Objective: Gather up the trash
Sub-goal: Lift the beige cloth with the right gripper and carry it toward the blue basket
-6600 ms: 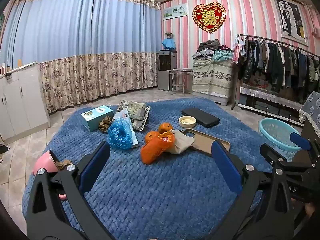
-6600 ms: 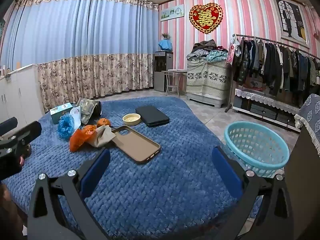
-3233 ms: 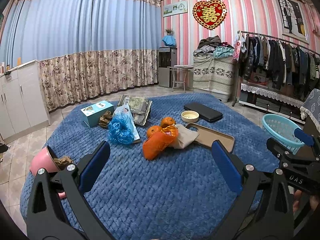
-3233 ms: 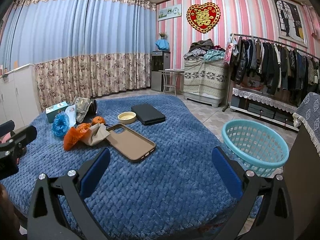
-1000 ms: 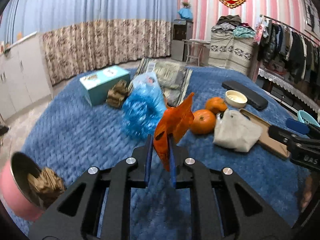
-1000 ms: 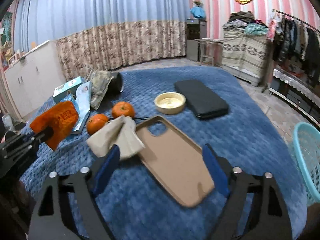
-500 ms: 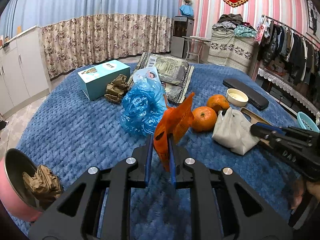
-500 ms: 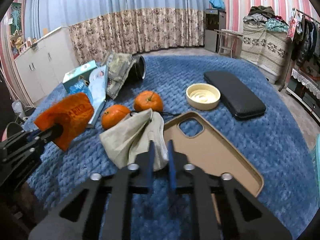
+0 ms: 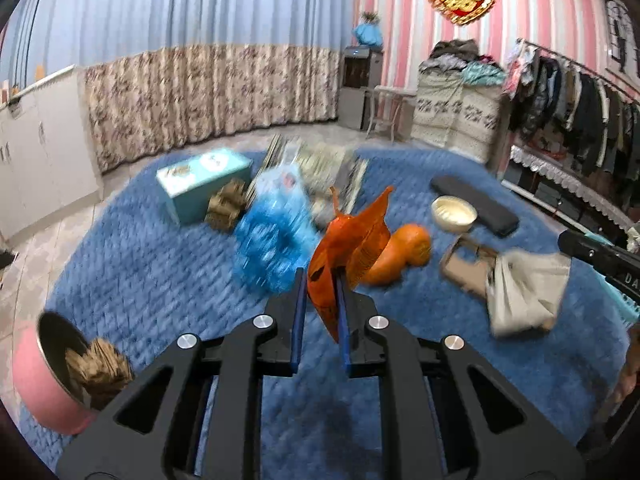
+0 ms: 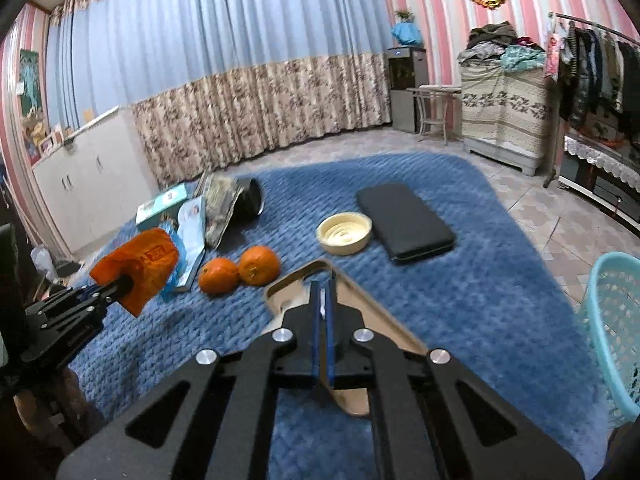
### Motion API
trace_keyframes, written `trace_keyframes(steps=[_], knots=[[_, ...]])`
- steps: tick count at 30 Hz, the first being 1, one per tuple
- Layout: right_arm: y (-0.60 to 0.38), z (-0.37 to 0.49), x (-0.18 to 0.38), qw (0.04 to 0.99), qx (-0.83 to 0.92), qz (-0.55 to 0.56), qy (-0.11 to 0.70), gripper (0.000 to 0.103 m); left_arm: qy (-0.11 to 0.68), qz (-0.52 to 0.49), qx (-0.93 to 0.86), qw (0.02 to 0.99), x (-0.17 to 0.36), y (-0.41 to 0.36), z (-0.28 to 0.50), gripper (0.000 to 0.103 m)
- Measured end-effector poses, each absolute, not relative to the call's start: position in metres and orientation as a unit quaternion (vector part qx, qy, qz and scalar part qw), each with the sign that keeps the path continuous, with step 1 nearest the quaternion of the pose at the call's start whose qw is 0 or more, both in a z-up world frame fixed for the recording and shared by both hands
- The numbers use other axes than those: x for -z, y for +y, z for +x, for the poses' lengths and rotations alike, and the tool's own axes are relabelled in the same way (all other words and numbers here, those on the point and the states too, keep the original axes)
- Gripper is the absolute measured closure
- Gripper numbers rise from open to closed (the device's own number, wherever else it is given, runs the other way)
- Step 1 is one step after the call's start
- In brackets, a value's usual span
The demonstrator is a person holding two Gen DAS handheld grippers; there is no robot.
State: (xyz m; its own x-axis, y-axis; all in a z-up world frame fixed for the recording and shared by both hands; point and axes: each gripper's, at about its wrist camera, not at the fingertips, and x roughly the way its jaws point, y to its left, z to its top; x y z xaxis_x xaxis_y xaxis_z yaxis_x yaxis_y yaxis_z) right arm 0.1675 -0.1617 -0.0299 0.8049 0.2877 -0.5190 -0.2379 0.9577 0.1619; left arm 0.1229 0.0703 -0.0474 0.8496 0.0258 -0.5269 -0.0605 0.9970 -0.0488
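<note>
1. Whereas the right gripper (image 10: 322, 292) stood wide a second ago, we now see its jaws pressed together on the crumpled beige napkin (image 9: 524, 292), which is lifted off the tan phone case (image 10: 360, 292).
2. The left gripper (image 9: 320, 280) pinches the orange snack wrapper (image 9: 348, 248) above the blue quilted blanket (image 10: 480, 280). Blue curtains (image 10: 220, 32) hang behind.
3. Two tangerines (image 10: 240, 268) and a cream bowl (image 10: 344, 234) lie nearby. We find the turquoise basket (image 10: 616, 320) standing beyond the blanket's right edge.

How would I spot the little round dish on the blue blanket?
Find the blue blanket. Near its middle lies a flat black case; the cream dish sits beside it, the only round, pale, ridged thing there, paler than the two oranges nearby.
</note>
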Motion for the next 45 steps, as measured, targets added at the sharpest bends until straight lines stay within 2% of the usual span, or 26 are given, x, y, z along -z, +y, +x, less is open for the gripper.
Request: trace_keyframes(steps=[11, 17, 19, 20, 21, 30, 31, 33, 35, 36, 39, 45], knots=[[-0.248, 0.149, -0.011, 0.966, -0.073, 0.059, 0.241, 0.102, 0.234, -0.005, 0.067, 0.970, -0.001, -0.011, 0.135, 0.090], [-0.270, 0.156, 0.012, 0.948, -0.066, 0.065, 0.303, 0.100, 0.232, 0.004, 0.101, 0.968, -0.001, -0.046, 0.132, 0.090], [-0.267, 0.157, 0.029, 0.942, -0.064, 0.073, 0.321, 0.080, 0.238, 0.003, 0.102, 0.966, 0.004, -0.047, 0.129, 0.090], [-0.265, 0.158, 0.037, 0.940, -0.061, 0.079, 0.326, 0.044, 0.242, 0.002, 0.101, 0.965, 0.007, -0.046, 0.128, 0.090], [-0.262, 0.157, 0.045, 0.940, -0.057, 0.085, 0.326, 0.026, 0.246, 0.002, 0.099, 0.964, 0.009, -0.044, 0.128, 0.090], [-0.224, 0.167, 0.099, 0.916, -0.062, 0.054, 0.392, 0.029, 0.279, -0.017, 0.056, 0.959, 0.036, -0.004, 0.128, 0.090], [-0.223, 0.167, 0.103, 0.914, -0.064, 0.056, 0.396, 0.032, 0.282, -0.018, 0.055, 0.958, 0.037, -0.003, 0.128, 0.090], [-0.221, 0.166, 0.106, 0.916, -0.062, 0.051, 0.392, 0.049, 0.286, -0.016, 0.054, 0.957, 0.041, -0.002, 0.129, 0.090], [-0.216, 0.165, 0.104, 0.918, -0.068, 0.037, 0.388, 0.057, 0.286, -0.014, 0.055, 0.956, 0.042, -0.004, 0.129, 0.090], [-0.215, 0.165, 0.103, 0.919, -0.075, 0.035, 0.386, 0.069, 0.286, -0.014, 0.057, 0.956, 0.042, -0.005, 0.129, 0.090], [-0.217, 0.160, 0.096, 0.926, -0.073, 0.031, 0.370, 0.084, 0.282, -0.013, 0.061, 0.957, 0.039, -0.009, 0.127, 0.090], [-0.247, 0.145, 0.069, 0.941, -0.053, 0.061, 0.329, 0.086, 0.271, -0.005, 0.069, 0.960, 0.030, -0.020, 0.127, 0.090]])
